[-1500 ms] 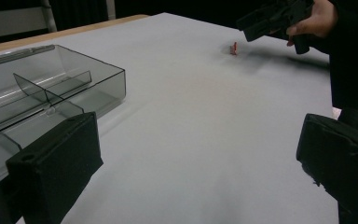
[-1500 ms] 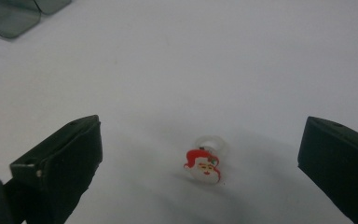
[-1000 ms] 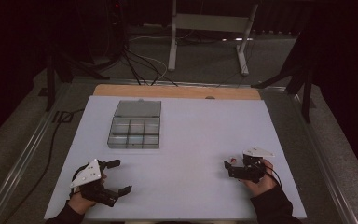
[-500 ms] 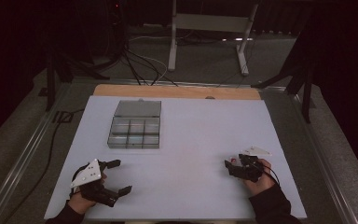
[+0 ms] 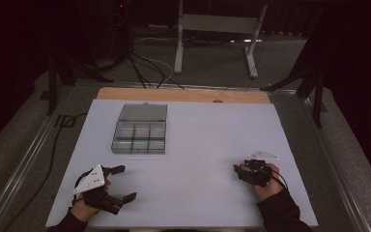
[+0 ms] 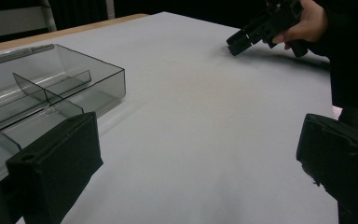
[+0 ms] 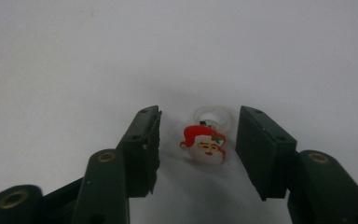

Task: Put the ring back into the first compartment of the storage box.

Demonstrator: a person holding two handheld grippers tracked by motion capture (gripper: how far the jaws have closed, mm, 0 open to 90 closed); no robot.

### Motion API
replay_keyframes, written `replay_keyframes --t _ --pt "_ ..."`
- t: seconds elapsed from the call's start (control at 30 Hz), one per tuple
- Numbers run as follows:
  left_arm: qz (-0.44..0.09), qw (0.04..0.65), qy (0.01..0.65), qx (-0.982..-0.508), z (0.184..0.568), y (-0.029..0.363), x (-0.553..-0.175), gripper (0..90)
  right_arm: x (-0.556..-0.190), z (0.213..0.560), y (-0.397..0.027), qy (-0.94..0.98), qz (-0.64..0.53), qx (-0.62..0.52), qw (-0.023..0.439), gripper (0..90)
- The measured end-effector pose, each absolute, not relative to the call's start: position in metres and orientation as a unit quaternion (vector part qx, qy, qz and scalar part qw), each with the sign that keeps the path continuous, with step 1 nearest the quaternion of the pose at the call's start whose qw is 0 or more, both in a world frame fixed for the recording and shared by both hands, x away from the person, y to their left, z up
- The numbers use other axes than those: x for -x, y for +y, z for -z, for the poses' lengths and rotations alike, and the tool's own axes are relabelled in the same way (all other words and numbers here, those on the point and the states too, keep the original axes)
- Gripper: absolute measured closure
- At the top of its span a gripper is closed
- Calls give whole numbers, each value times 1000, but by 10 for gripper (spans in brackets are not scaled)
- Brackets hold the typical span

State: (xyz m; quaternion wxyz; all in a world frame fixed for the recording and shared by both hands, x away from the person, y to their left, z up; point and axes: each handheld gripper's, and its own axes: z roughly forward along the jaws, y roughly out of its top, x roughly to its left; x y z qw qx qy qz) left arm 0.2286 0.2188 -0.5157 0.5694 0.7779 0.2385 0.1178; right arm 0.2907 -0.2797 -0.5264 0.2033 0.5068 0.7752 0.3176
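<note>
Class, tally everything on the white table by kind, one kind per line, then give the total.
Hand-held grippers: 2, the left gripper and the right gripper
Clear compartment boxes: 1, the organiser box
Toy rings with a cartoon face: 1, the ring
Total: 4

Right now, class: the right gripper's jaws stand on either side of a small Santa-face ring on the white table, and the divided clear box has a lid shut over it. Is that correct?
One detail is wrong. The divided clear box is open, its compartments bare to the top, as the left gripper view shows. The rest holds: the right gripper has its jaws on either side of the Santa-face ring, not yet touching it, on the white table; they have just been closing.
</note>
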Motion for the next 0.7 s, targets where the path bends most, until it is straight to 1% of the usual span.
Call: replay_keyframes --t 0.1,0.17,0.23,0.27,0.37,0.53,0.7 --pt "-118 569 238 -778 516 219 -229 4 -292 526 -280 774 -316 -511 200 528" --pt "-117 569 238 -778 516 219 -229 4 -292 527 -280 774 -312 -513 201 573" --pt "-118 568 238 -779 516 219 -229 5 -293 527 -280 775 -308 -513 203 585" --pt "-118 568 238 -779 516 219 -229 5 -293 526 -281 774 -305 -516 205 626" --pt "-118 568 238 -779 516 219 -229 5 -294 525 -281 771 -301 -521 206 672" --pt "-118 568 238 -779 516 219 -228 5 -294 524 -281 770 -297 -525 209 707" --pt "-118 568 238 -779 516 218 -229 4 -293 520 -282 768 -300 -523 216 716"
